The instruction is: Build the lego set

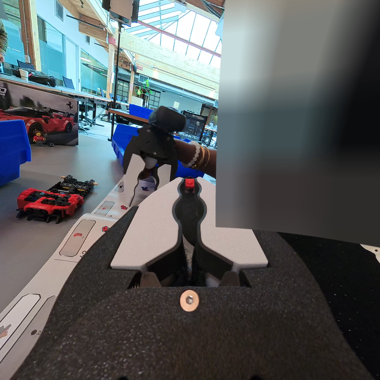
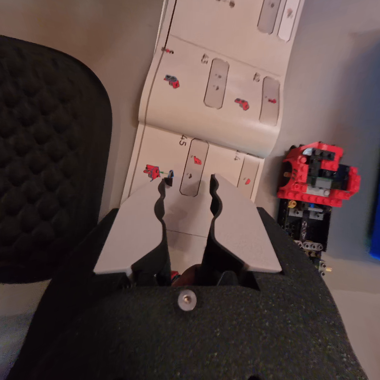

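Blurred patch beside left gripper (image 1: pixel 189 182) pinching half-hidden red brick (image 1: pixel 189 182)

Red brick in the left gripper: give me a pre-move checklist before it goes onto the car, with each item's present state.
1. Left gripper shut on the small red brick, pinched at the fingertips: ok.
2. Brick's seating and orientation between the fingers: cannot tell, only its studded top shows.
3. Right gripper open and empty, free to brace: ok.
4. Partly built red car on the table, nothing touching it: ok.
5. Instruction booklet open under the right gripper: ok.
6. Correct spot for the brick on the car: cannot tell from these views.
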Motion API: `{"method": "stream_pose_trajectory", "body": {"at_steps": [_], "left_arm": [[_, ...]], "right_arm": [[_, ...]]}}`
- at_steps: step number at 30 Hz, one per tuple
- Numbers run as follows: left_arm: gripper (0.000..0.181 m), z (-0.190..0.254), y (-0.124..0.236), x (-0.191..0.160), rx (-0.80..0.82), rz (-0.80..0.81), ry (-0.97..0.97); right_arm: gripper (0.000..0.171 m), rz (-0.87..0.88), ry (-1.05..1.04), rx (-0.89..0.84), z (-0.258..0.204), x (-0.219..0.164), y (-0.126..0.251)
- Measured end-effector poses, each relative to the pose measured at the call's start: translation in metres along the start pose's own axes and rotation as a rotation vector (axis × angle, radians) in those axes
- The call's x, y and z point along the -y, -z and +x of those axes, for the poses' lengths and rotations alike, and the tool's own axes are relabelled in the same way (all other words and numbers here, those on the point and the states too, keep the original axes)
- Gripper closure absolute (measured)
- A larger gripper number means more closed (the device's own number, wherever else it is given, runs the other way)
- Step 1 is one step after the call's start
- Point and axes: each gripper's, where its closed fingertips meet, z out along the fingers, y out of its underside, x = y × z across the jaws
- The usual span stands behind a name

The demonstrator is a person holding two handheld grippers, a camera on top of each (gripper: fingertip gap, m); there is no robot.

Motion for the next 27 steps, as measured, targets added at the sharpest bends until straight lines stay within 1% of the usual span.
{"method": "stream_pose_trajectory", "body": {"at_steps": [2, 3, 5, 6, 7, 8, 9, 10, 14, 17, 19, 22, 24, 27], "left_arm": [[0.174, 0.0, 0.0, 0.0, -0.001, -0.001, 0.0], [0.174, 0.0, 0.0, 0.0, -0.002, -0.002, 0.001], [0.174, 0.0, 0.0, -0.001, -0.001, -0.003, 0.002], [0.174, 0.0, 0.0, -0.001, -0.001, -0.004, 0.003], [0.174, 0.0, 0.0, -0.001, -0.002, -0.004, 0.004], [0.174, 0.0, -0.001, -0.001, -0.005, -0.005, 0.004], [0.174, 0.001, -0.001, -0.002, -0.005, -0.007, 0.004], [0.174, 0.0, -0.001, -0.002, -0.005, -0.01, 0.004], [0.174, 0.002, -0.002, -0.004, -0.015, -0.019, 0.008], [0.174, 0.003, -0.006, -0.011, -0.026, -0.059, 0.016], [0.174, -0.003, -0.009, -0.019, 0.024, -0.11, -0.006], [0.174, -0.015, -0.019, -0.033, 0.111, -0.253, -0.137], [0.174, -0.011, -0.03, -0.037, 0.097, -0.308, -0.207], [0.175, -0.003, -0.042, -0.037, 0.048, -0.304, -0.207]], "right_arm": [[0.137, 0.078, -0.047, 0.01, -0.003, 0.003, -0.005], [0.138, 0.091, -0.066, 0.007, -0.003, 0.003, -0.004], [0.13, 0.031, 0.013, -0.072, 0.001, -0.001, 0.001], [0.128, 0.036, 0.029, -0.101, 0.002, 0.002, 0.004], [0.129, 0.075, 0.004, -0.087, -0.001, 0.005, 0.002], [0.14, 0.113, -0.057, -0.037, -0.007, 0.004, -0.003], [0.139, 0.15, -0.116, -0.025, -0.008, 0.004, -0.005], [0.137, 0.15, -0.111, -0.045, -0.007, 0.003, -0.004], [0.127, 0.088, -0.02, -0.121, -0.001, 0.005, -0.001], [0.125, 0.069, 0.091, -0.19, 0.0, 0.008, 0.001], [0.129, 0.048, 0.163, -0.238, -0.003, 0.011, 0.002], [0.133, 0.045, 0.231, -0.291, -0.005, 0.012, 0.003], [0.137, 0.04, 0.315, -0.343, -0.007, 0.014, 0.003], [0.156, 0.042, 0.386, -0.383, -0.013, 0.014, -0.001]]}}
